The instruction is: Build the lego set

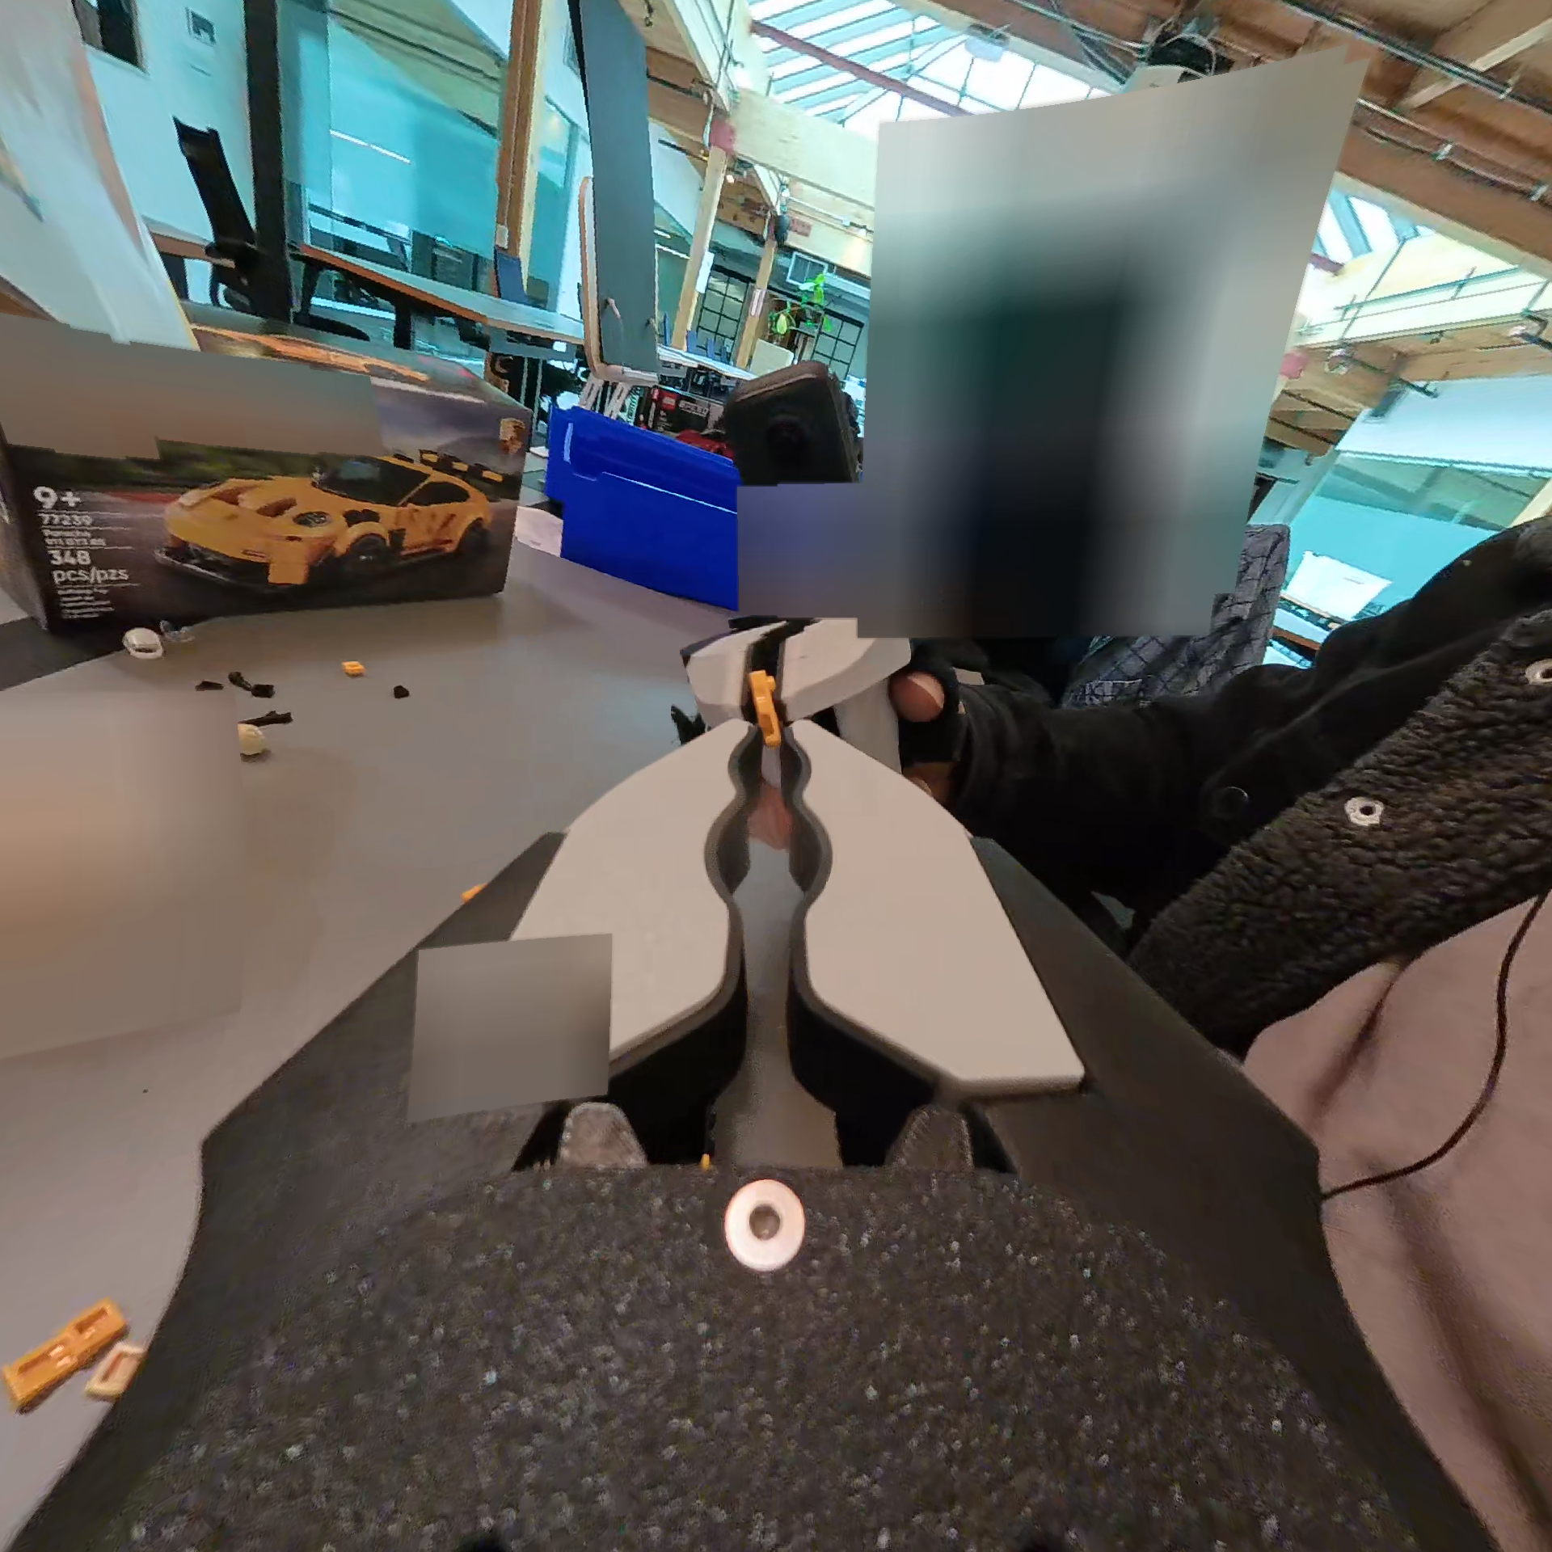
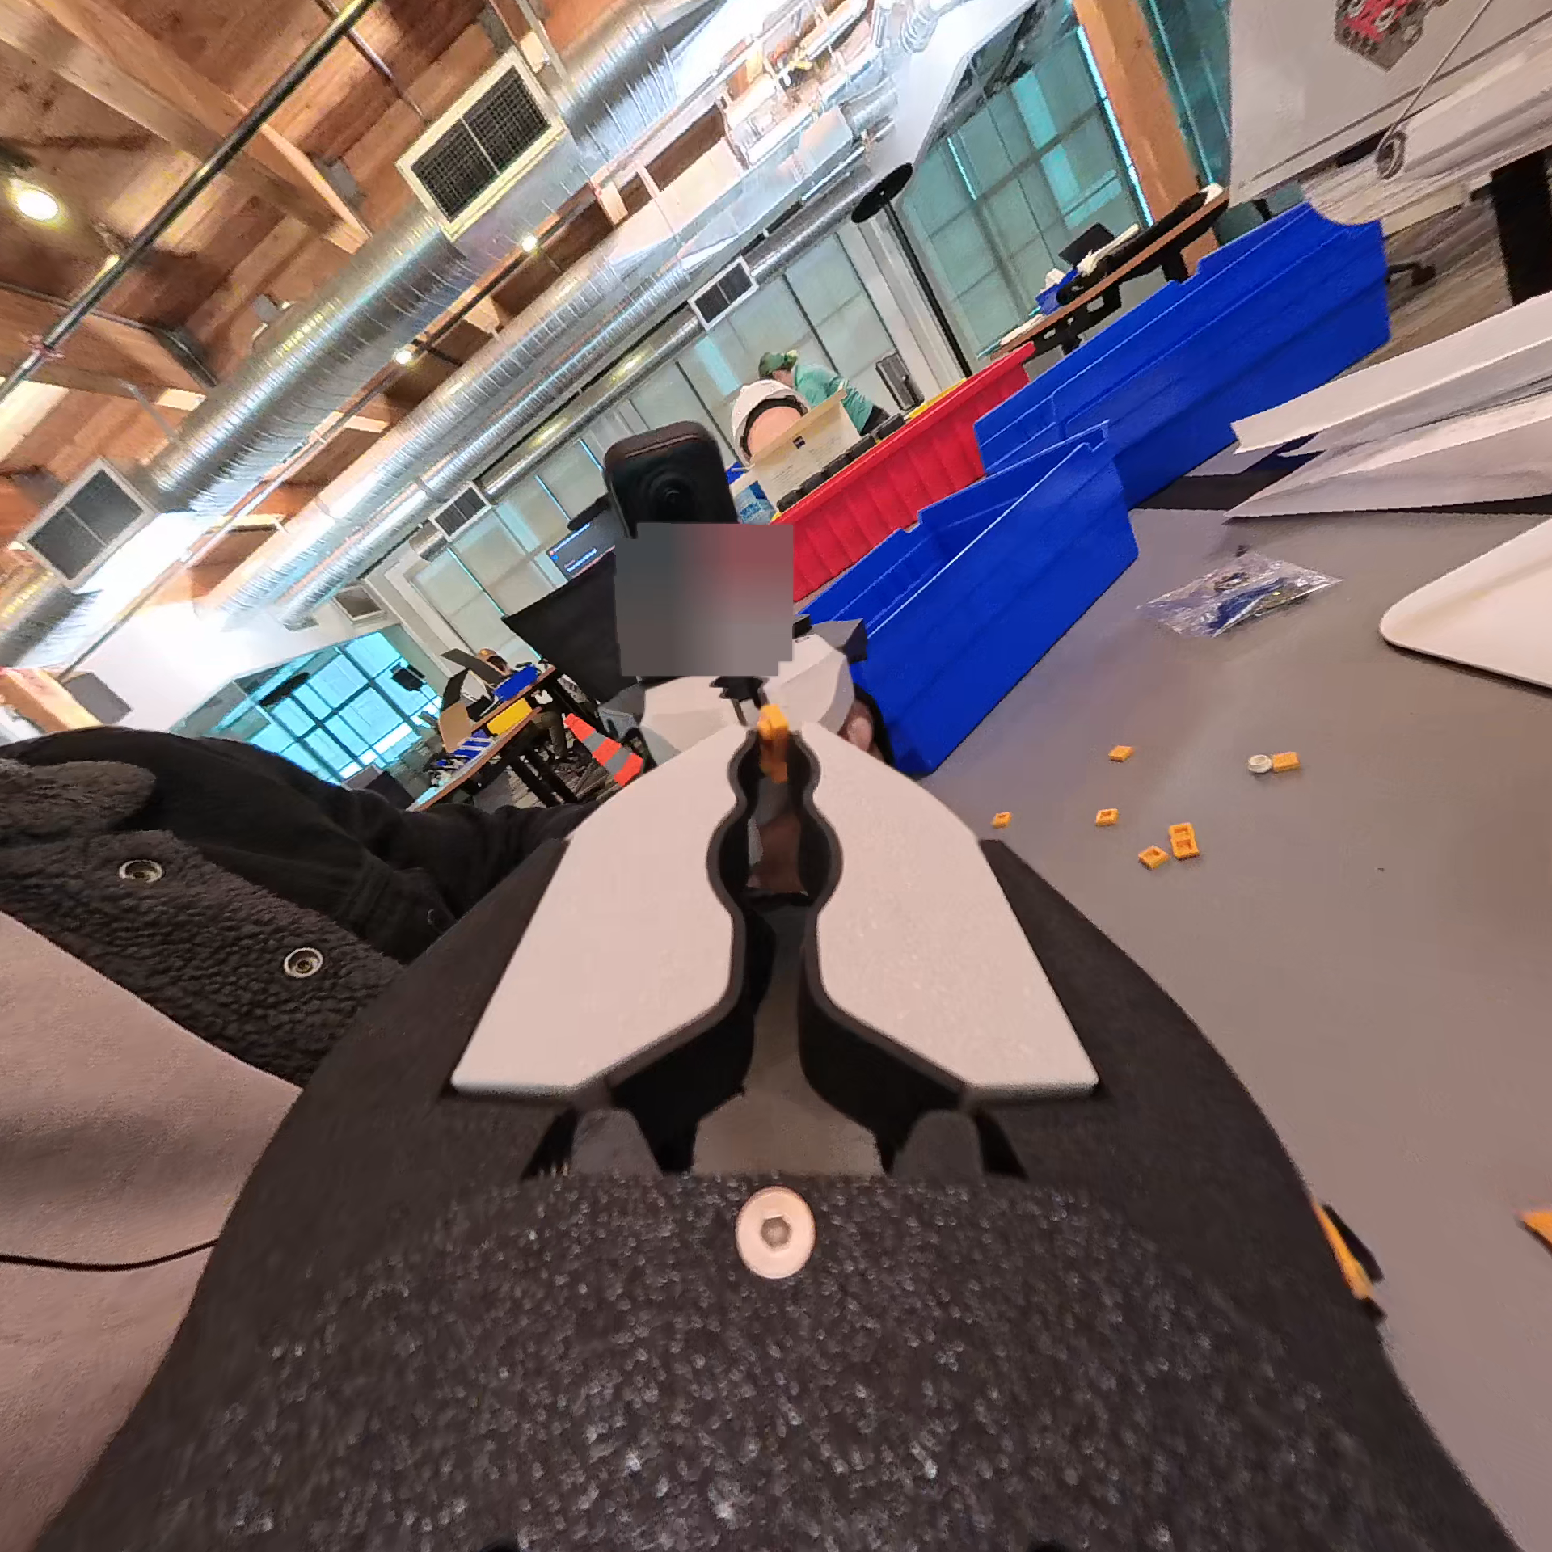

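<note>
Orange piece: a small orange building piece (image 1: 766, 707) sat in mid-air above the table, pinched between the tips of both grippers, which met nose to nose.
Long axis: from my left wrist view the piece ran roughly 12 to 6 o'clock, along the line joining the two tips.
Left gripper: my left gripper (image 1: 768, 739) had its fingers drawn together on the near end of the piece, at 12 o'clock from the camera.
Right gripper: my right gripper (image 2: 773, 743) was clamped on the same piece (image 2: 773, 739), also at 12 o'clock from its camera.
Nearer hand: neither; both tips touched it.
Count, held: one piece.
Count, loose orange pieces: six small ones (image 2: 1182, 840) at 3 o'clock in the right view; two larger ones (image 1: 63, 1352) at 8 o'clock in the left view.
Count, black bits: about five (image 1: 252, 689) at 10 o'clock, left view.
Box: one set box (image 1: 277, 521) showing a yellow car, at 10 o'clock.
Bins: blue bins (image 2: 991, 605) and one red bin (image 2: 890, 479) at 1 o'clock.
Table: grey (image 1: 504, 756).
</note>
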